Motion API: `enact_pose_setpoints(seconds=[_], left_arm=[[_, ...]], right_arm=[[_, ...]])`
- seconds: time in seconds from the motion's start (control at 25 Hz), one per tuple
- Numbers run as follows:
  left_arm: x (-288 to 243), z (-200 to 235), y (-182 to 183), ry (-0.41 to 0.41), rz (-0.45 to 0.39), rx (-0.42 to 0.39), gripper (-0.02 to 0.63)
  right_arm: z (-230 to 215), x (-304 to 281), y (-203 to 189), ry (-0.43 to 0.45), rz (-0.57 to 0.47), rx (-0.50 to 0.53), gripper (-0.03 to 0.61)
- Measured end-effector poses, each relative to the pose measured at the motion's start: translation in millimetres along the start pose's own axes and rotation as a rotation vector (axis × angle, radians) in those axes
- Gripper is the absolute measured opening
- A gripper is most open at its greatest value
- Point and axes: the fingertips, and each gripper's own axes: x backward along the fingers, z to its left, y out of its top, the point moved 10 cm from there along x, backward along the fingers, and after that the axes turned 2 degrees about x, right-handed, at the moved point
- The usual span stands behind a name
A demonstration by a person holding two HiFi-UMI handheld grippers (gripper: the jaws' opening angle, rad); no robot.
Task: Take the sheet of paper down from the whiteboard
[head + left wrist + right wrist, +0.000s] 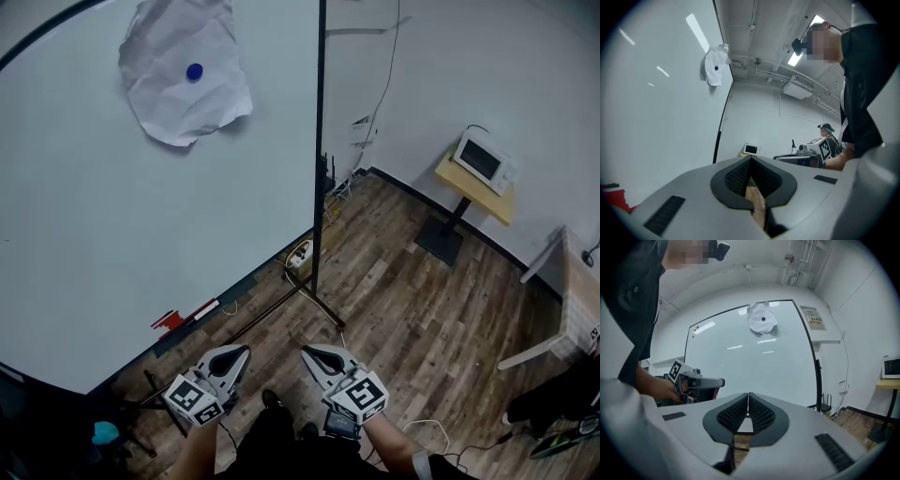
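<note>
- The left gripper (242, 353) and the right gripper (307, 354) sit low and side by side in the head view. Both are clenched empty, noses aimed toward the foot of the whiteboard (112, 244).
- Same view: the sheet of paper (173, 108) hangs crumpled high on the board. A blue magnet (194, 71) pins it through the middle, which is what keeps it up there, well apart from both tools.
- Left gripper view: the pads meet at the tips with nothing between them, only floor showing behind. The board runs up the left side, and the paper (712, 75) sits far above, near the board's edge.
- Right gripper view: jaws pressed together, nothing held. This one faces the board squarely, with the paper (757, 324) up at the top and the left gripper off to its side in the person's hand.
- This looks like the approach. Both tools have to climb and open, and the magnet likely decides how the sheet comes free.
</note>
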Motion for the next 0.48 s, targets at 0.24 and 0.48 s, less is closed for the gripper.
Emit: enact_pose_setpoints(seconds=[0.24, 0.48], left_arm=[[-39.9, 58.4, 14.0, -0.042, -0.022, -0.001, 0.011], [-65.6, 105.3, 56.5, -0.084, -0.040, -0.076, 0.011]], right_arm=[[-40.8, -55.4, 13.5, -0.020, 0.008, 0.026, 0.020], [-70.7, -111.6, 51.8, -0.042, -0.022, 0.070, 0.020]])
